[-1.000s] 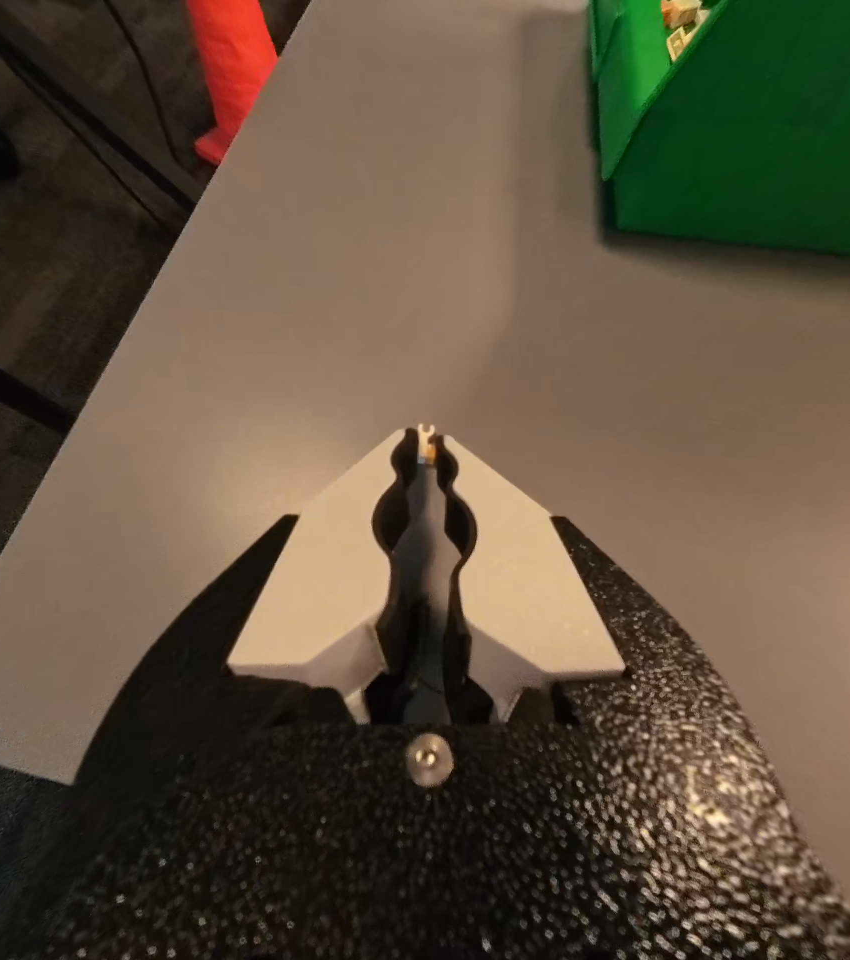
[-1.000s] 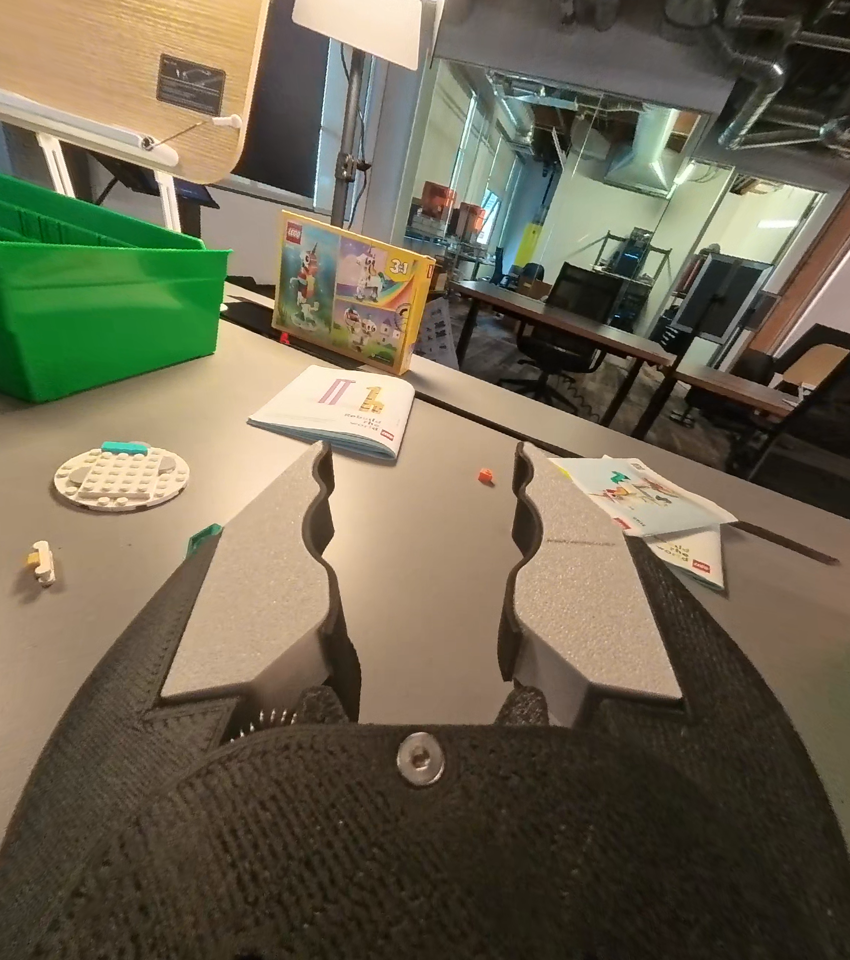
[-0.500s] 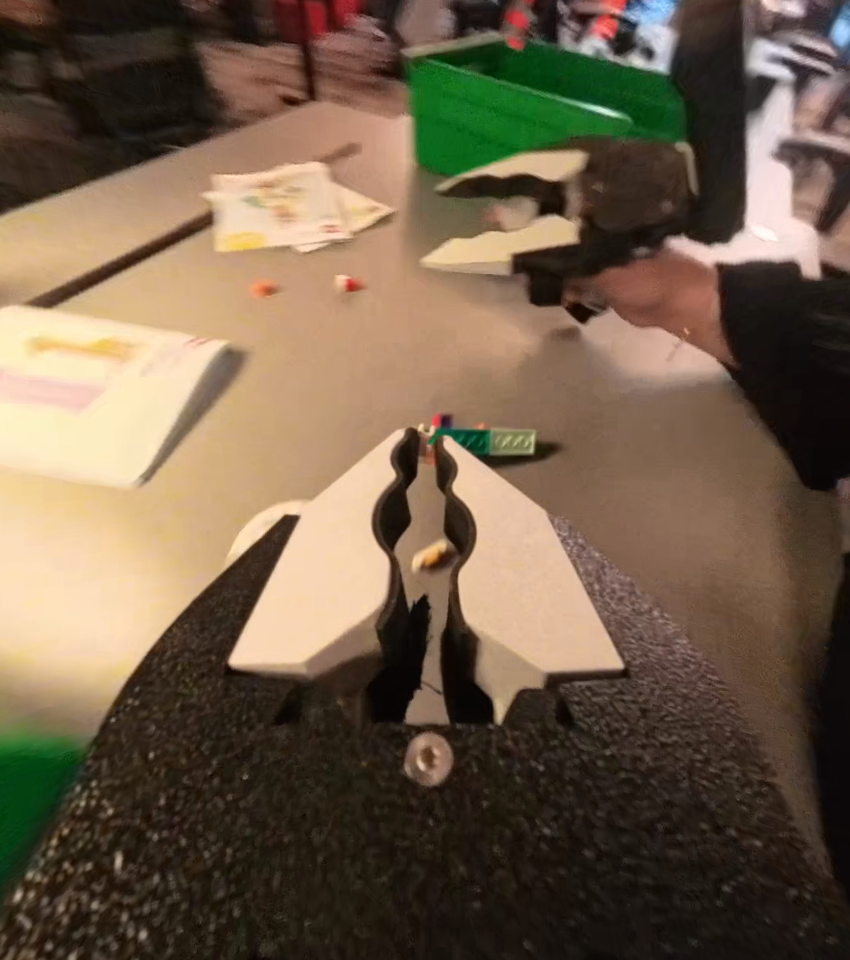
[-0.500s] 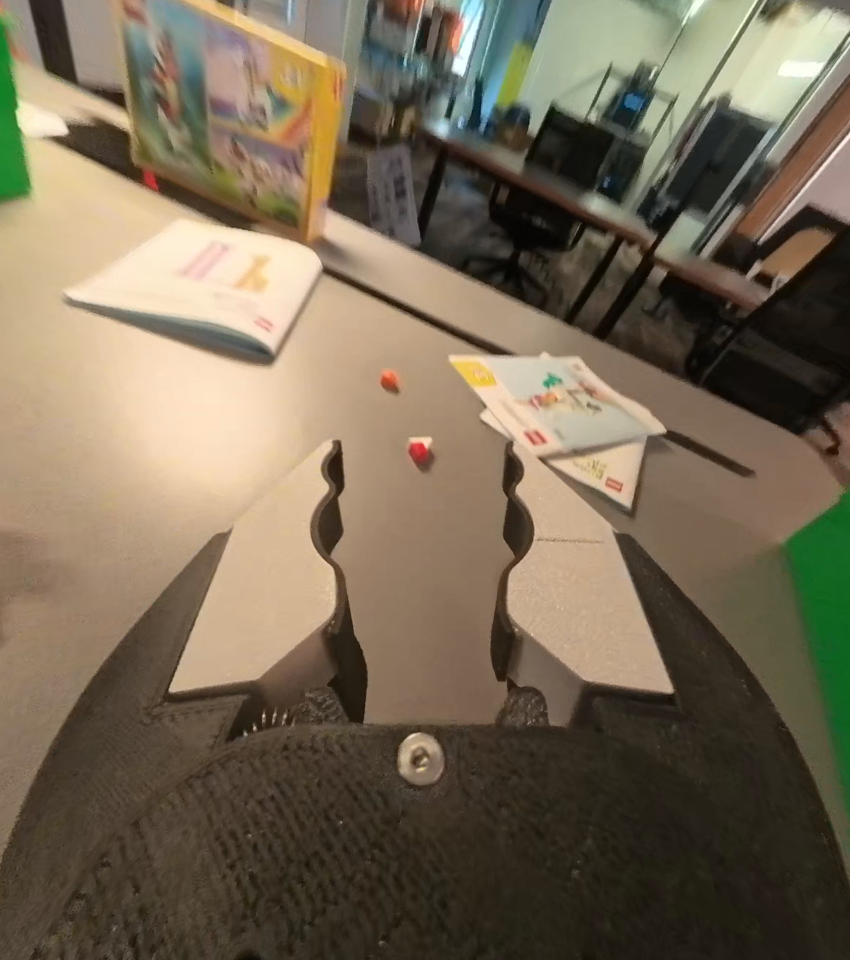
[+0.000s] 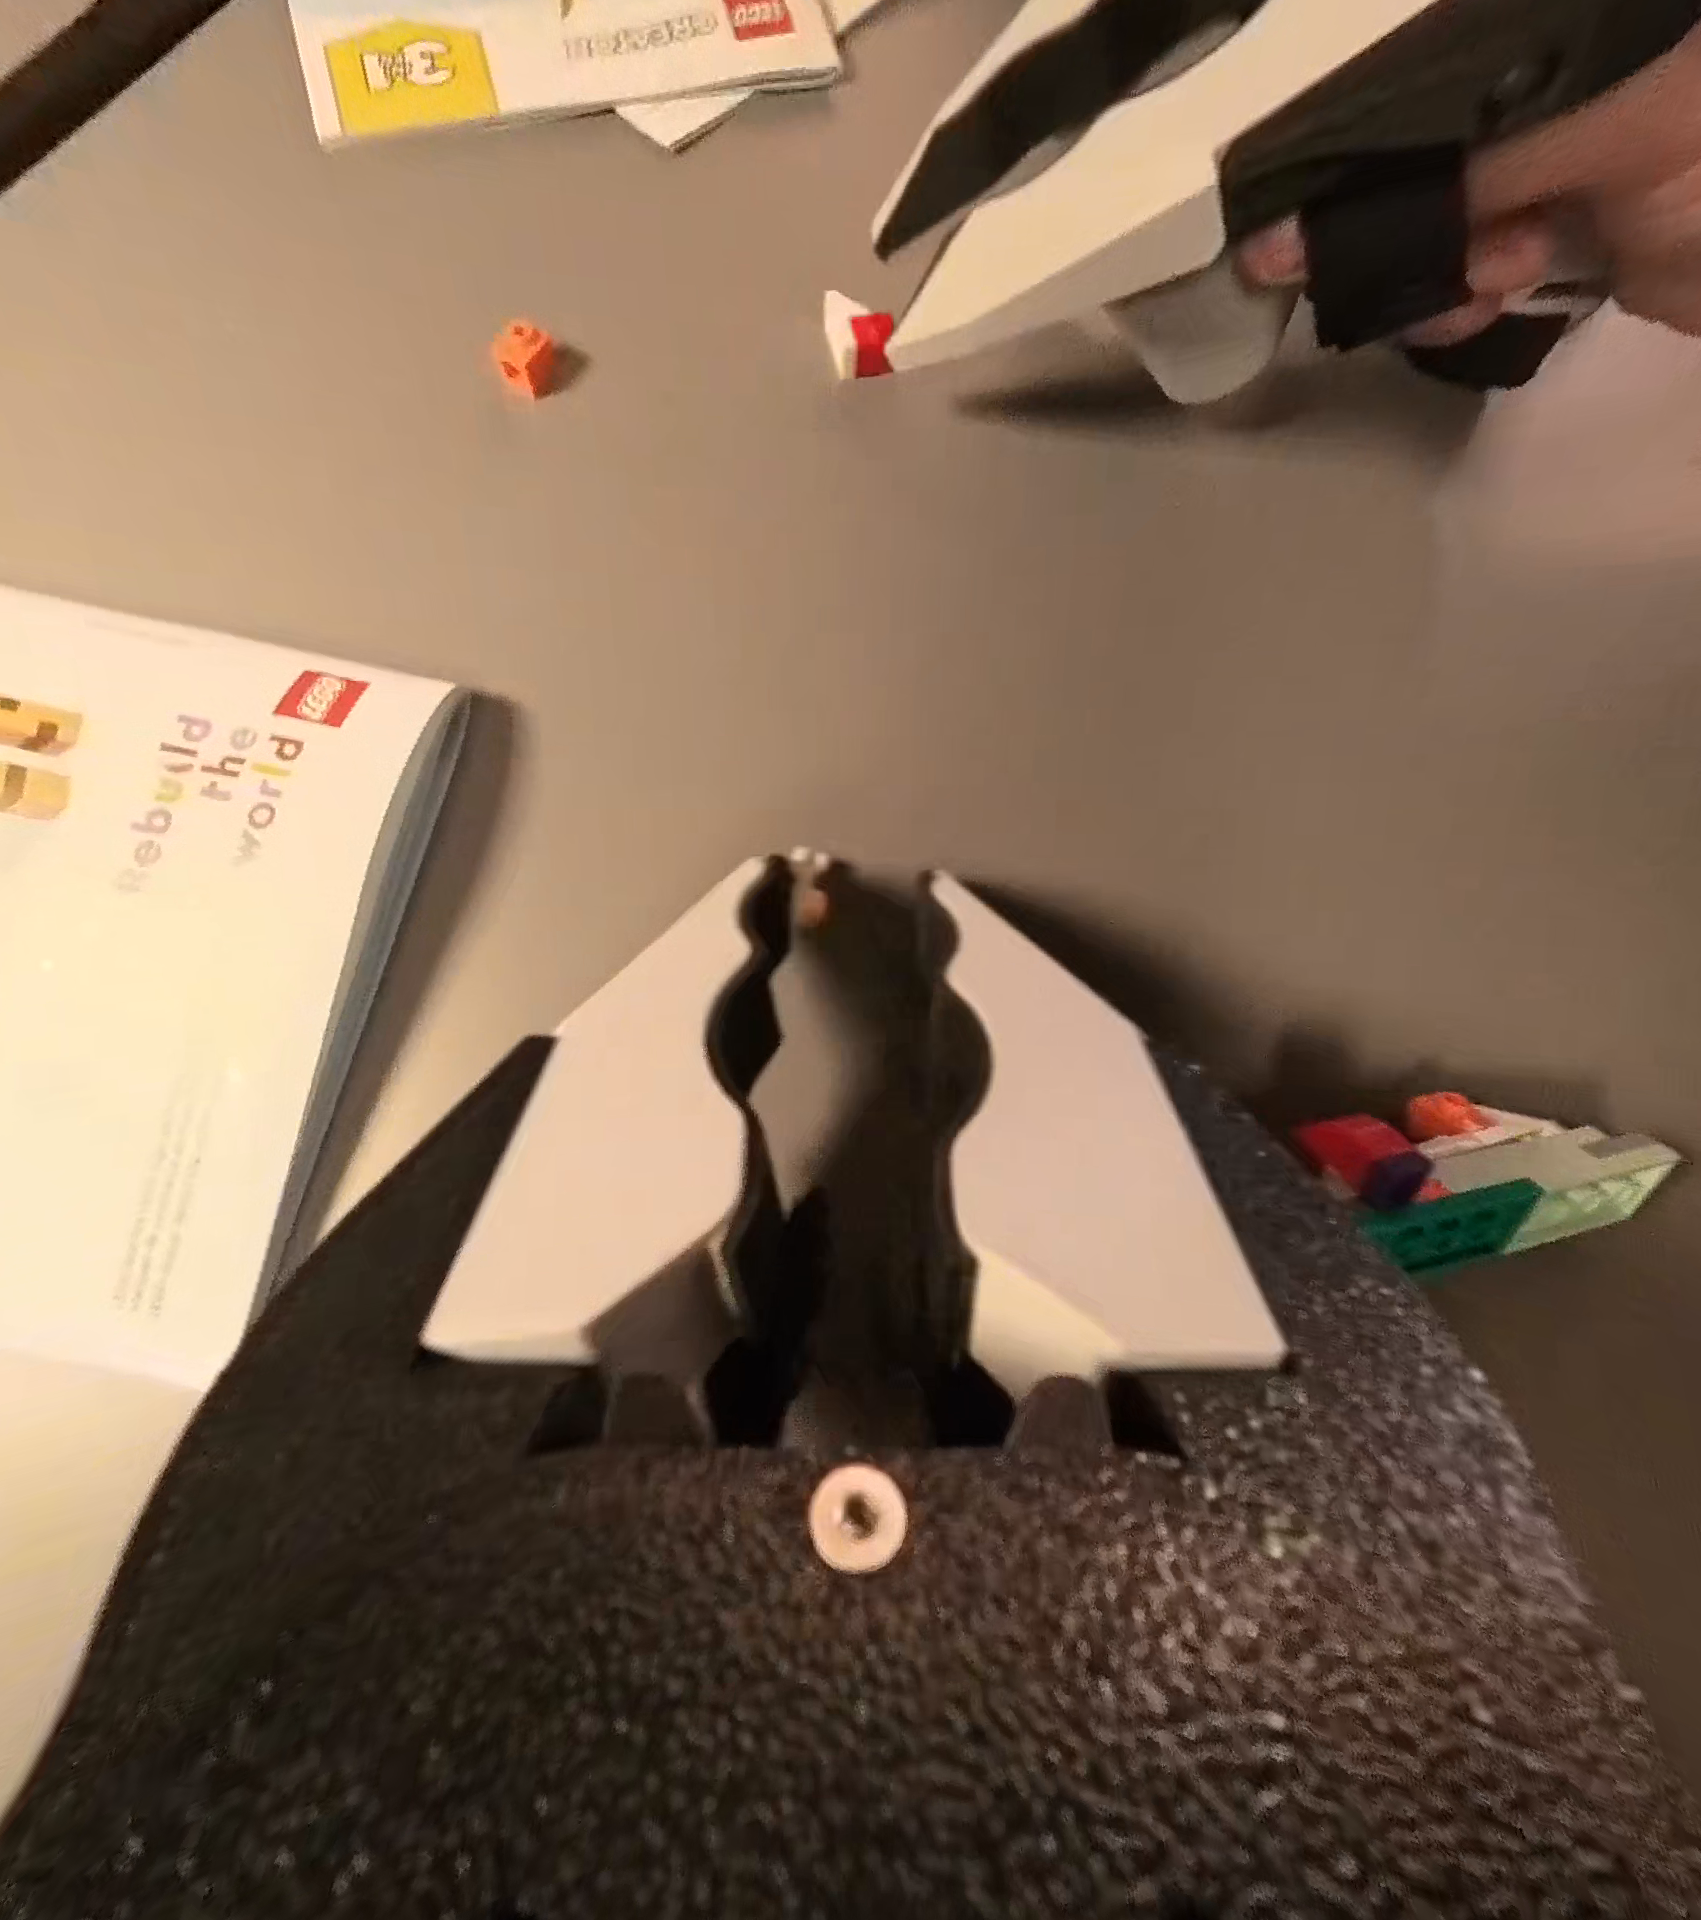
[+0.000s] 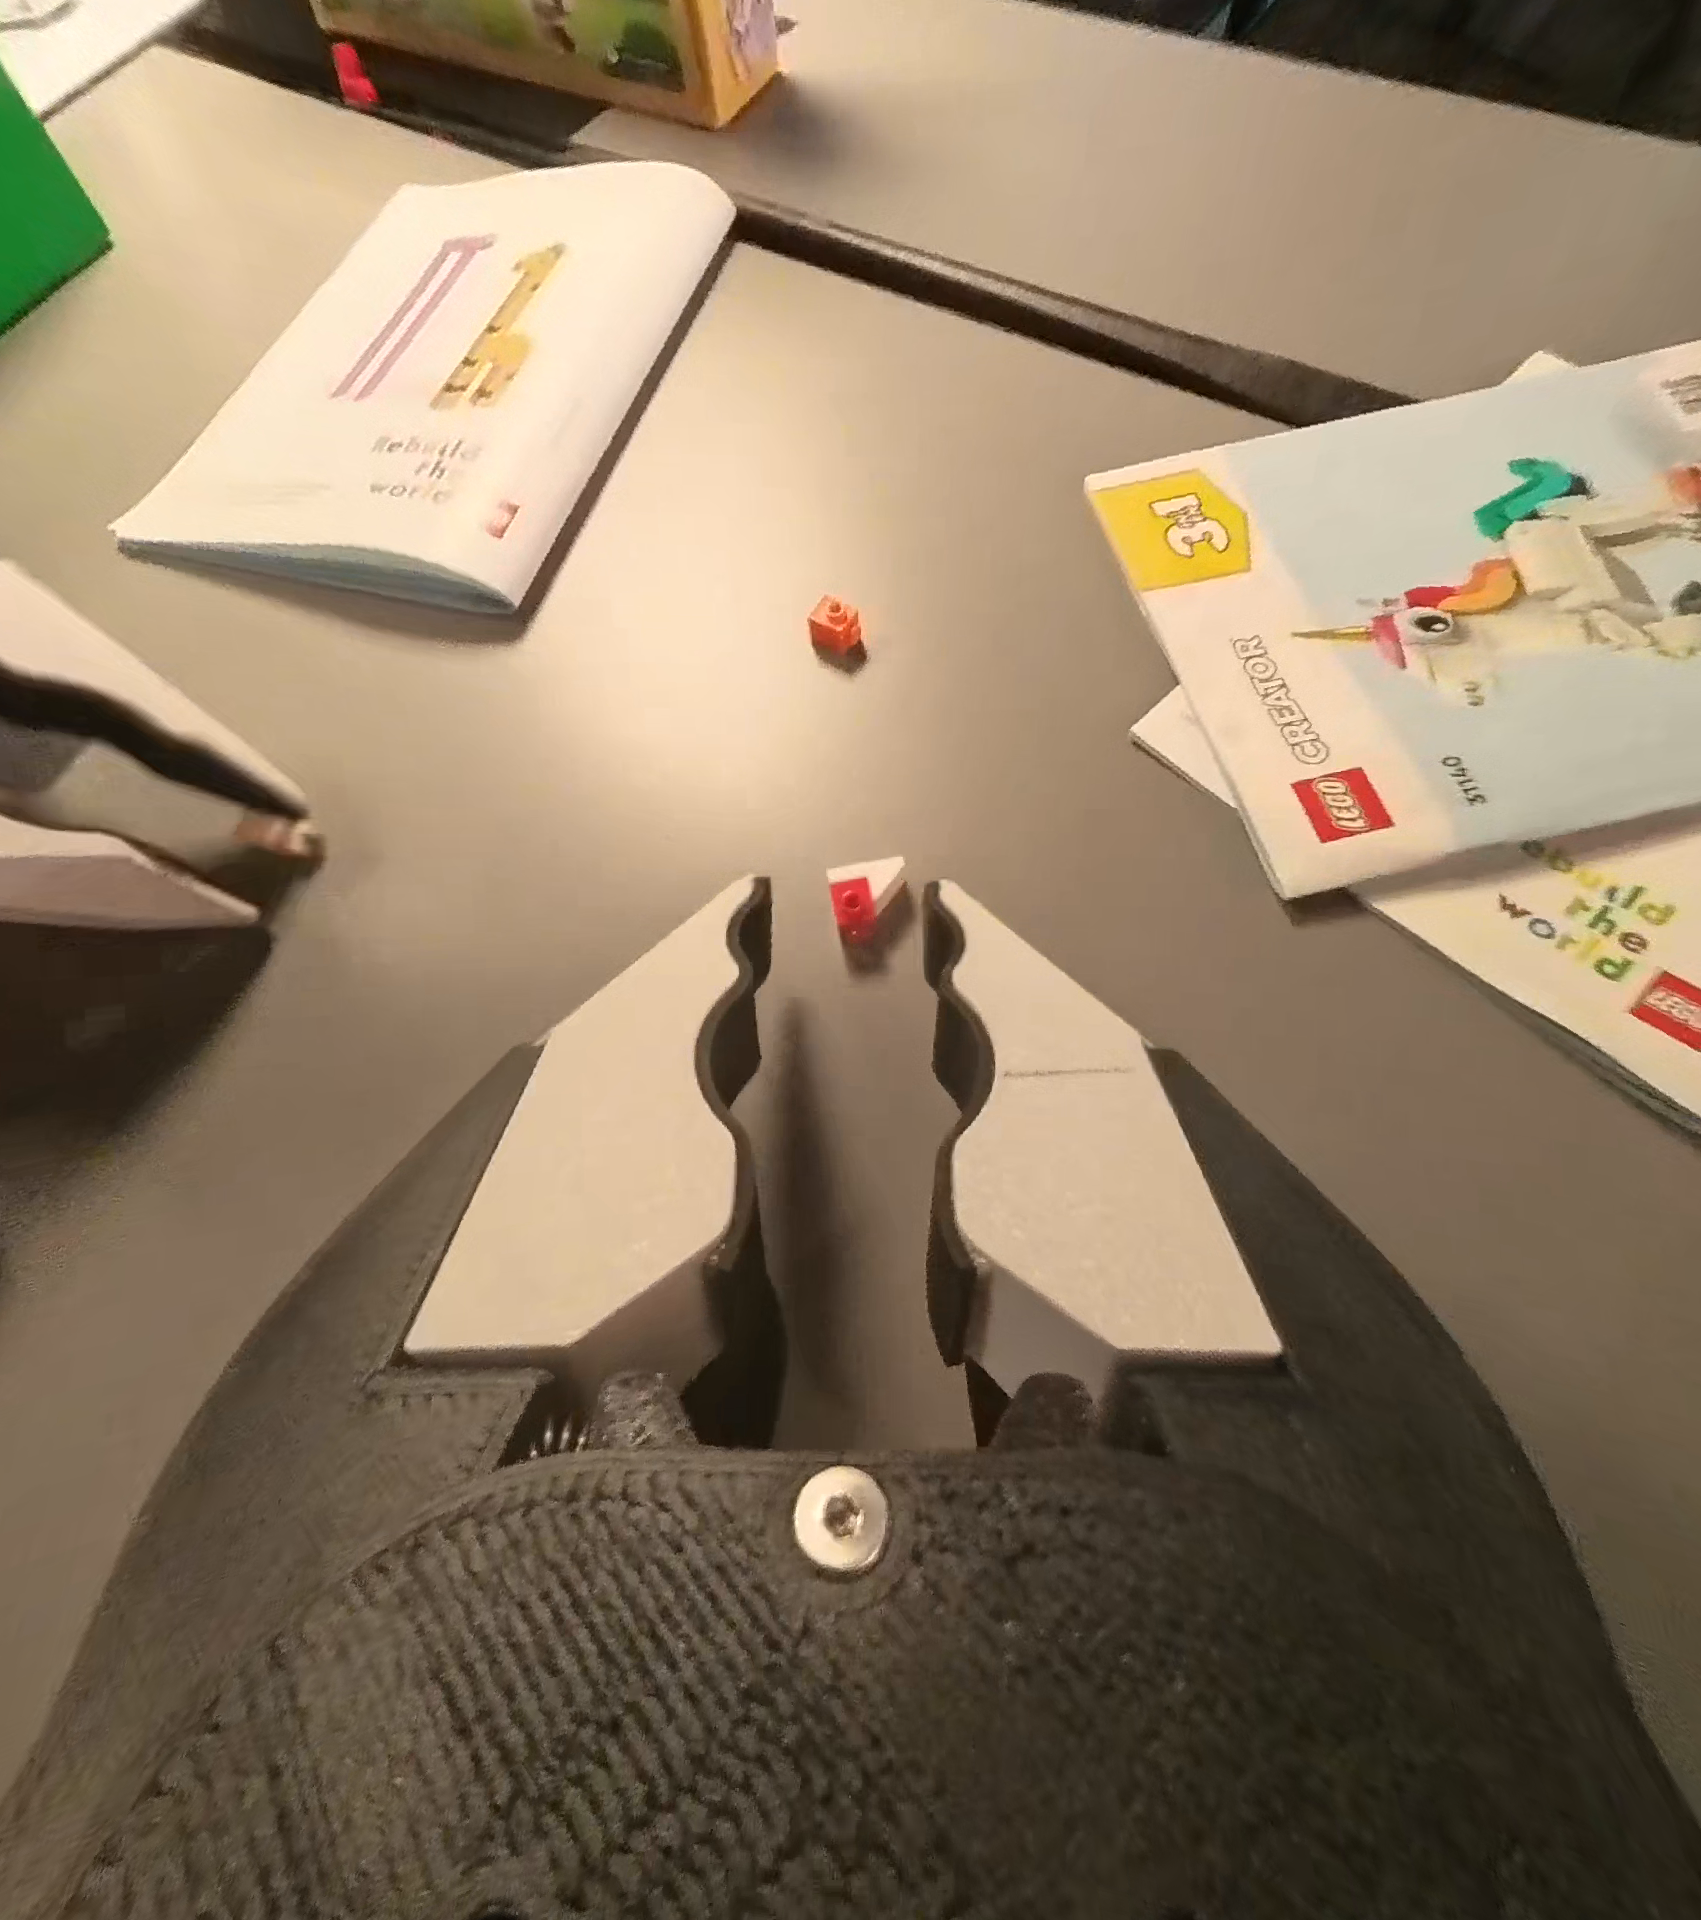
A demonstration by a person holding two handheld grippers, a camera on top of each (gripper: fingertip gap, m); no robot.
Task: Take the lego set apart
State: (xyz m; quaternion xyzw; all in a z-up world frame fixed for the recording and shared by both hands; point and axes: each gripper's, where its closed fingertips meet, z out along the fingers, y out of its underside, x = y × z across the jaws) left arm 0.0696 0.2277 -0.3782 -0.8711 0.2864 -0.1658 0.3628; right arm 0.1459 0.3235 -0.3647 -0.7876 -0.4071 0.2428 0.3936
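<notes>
Open grey counter (image 6: 1033, 343) lies ahead of me, split by a dark seam (image 6: 1033, 301) beyond the booklets. My right gripper (image 6: 846, 888) sits low, nose down, jaws parted about a brick's width, holding nothing; the red-and-white brick (image 6: 861, 894) lies on the counter between their tips. An orange brick (image 6: 835, 627) sits farther on, in clear space between a white booklet (image 6: 430, 384) and the unicorn booklets (image 6: 1511, 644). My left gripper (image 5: 851, 883) hovers tilted, jaws slightly apart, with a tiny tan-and-white piece (image 5: 813, 888) at the left tip; whether it is gripped I cannot tell. The lego assembly (image 5: 1480, 1179) rests right of it.
</notes>
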